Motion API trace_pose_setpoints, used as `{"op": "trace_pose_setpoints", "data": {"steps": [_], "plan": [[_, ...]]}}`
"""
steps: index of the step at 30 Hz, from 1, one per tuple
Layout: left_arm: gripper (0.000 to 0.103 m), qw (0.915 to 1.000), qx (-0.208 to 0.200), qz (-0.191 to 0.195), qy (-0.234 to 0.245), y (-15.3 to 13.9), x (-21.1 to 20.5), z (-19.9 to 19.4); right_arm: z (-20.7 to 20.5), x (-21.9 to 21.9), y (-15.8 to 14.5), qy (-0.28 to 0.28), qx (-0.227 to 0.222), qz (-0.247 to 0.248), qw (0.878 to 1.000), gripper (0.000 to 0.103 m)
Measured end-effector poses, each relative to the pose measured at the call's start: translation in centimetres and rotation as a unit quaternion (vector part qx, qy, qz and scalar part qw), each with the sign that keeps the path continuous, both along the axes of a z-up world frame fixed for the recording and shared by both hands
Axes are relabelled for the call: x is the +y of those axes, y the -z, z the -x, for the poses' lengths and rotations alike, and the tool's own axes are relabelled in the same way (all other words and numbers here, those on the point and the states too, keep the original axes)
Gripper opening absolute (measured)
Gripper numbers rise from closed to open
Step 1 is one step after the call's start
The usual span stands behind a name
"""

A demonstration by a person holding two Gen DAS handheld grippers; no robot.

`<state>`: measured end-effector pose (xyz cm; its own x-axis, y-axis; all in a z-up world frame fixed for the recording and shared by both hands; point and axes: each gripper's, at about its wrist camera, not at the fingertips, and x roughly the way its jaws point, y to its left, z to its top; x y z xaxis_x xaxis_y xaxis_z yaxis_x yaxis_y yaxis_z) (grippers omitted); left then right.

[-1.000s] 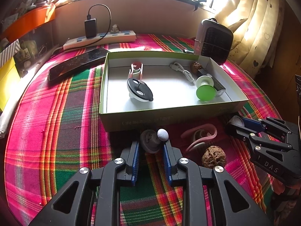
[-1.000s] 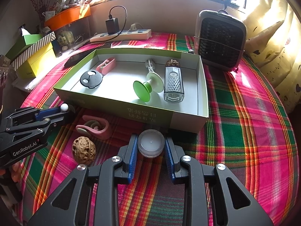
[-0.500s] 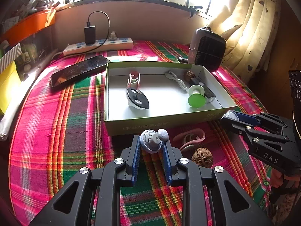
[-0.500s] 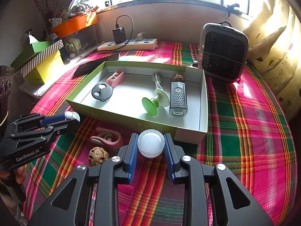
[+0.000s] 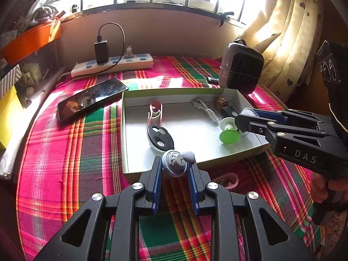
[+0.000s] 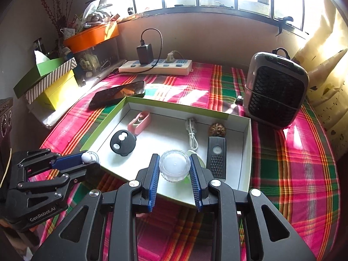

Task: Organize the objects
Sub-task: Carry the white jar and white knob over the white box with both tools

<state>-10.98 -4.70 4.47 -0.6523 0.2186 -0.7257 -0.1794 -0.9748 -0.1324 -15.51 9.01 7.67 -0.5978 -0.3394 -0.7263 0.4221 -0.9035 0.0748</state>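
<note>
Both tongs loaded and poised at the near wall of the box [image 6: 245, 152]: left tongs [image 5: 175, 169] clamped on a small grey knob [image 5: 176, 165] with a pale ball on its side, right tongs [image 6: 174, 171] clamped on a clear round jar [image 6: 174, 168]. In the right view the jar hangs over the box floor, right above the green cup [image 5: 229, 133] and just beside the grater [image 6: 216, 156]; in the left view the knob sits at the near rim, close to the black disc [image 5: 160, 138]. My reading — this is the carry-in step, release not yet done. To do it well I would shift the jar toward the bare white floor between disc and cup before lowering, since dropping it where it is would land it on the cup and tip it. Lower until the base meets cardboard, then part the tongs; the jar looks smooth and likely to roll if let go tilted. Same for the knob — clear the rim fully, set it short of the disc. The two tongs sit near each other, so I would place one at a time. The pink clip [image 5: 226, 179] remains outside on the plaid bench [image 5: 65, 152], partly hidden behind my left tongs; whether more is left out there I cannot tell.
</note>
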Motion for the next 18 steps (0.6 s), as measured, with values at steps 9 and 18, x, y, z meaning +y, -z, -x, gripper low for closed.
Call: {"op": "trace_pose_setpoints", "data": {"steps": [9,18], "plan": [[0.021,0.9999,-0.005,0.005,-0.011,0.6,-0.3,2.0,4.6,-2.2,1.1,-0.006,-0.022,-0.014,1.000,0.028],[0.021,0.9997,-0.017,0.018,-0.010,1.8,-0.4,3.2,7.2,-3.8,2.6,-0.013,-0.048,-0.029,0.998,0.028]]}}
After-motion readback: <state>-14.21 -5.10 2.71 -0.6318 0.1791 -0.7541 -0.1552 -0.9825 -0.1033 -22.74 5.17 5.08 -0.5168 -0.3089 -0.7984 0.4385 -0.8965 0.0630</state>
